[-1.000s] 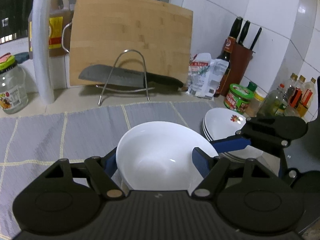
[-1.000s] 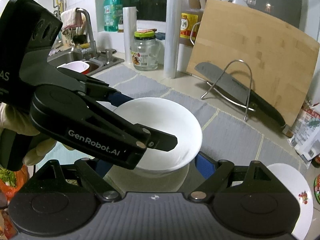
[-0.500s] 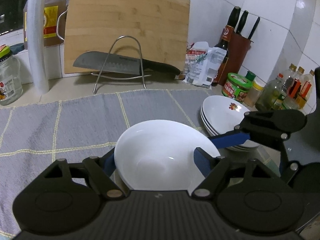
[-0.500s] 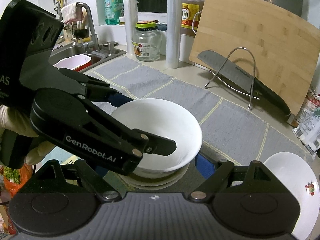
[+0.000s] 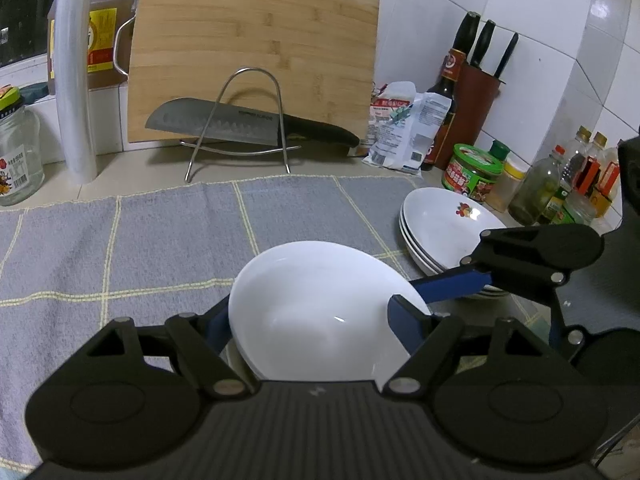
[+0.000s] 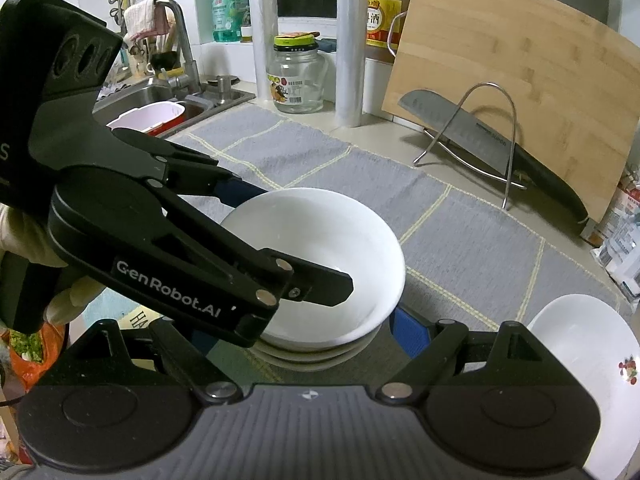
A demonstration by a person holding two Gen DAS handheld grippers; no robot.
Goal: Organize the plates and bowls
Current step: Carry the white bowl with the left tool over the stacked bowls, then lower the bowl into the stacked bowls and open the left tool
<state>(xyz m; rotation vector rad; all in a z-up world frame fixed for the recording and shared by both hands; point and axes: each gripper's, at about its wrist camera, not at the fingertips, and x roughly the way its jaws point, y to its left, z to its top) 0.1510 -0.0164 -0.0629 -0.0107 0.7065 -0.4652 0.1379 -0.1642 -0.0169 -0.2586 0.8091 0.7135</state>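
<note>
Two grippers meet at one stack of bowls (image 6: 320, 354) on a grey checked cloth (image 5: 120, 248).

In the right wrist view, a steel sink (image 6: 152, 96) with its faucet (image 6: 180, 40) sits at far left. Below it, a gloved hand (image 6: 24, 240) holds the left gripper (image 6: 300, 240), which reaches in from the left. The top bowl (image 6: 320, 240), plain white, sits nested on the stack and lies between this gripper's fingers. One blue pad is at the bowl's far rim and the other finger crosses its near side. These jaws have just been opening and now look loosened around the bowl rather than pinching it.

The right gripper (image 6: 308, 332) straddles the stack lower down, with a blue pad just beside the stack's right side. Its other pad is hidden behind the left gripper, so I cannot tell whether it grips.

Behind the bowls stand a glass jar (image 6: 296, 80) and a roll of clear film (image 6: 350, 40). Right of them, a bamboo cutting board (image 6: 520, 92) leans on the wall. A knife (image 6: 480, 140) rests in a wire rack (image 6: 488, 136) in front of the board.

At far right, a stack of white plates (image 5: 440, 232) with a small red print lies on the cloth's edge, near the bowls but apart from them.
</note>
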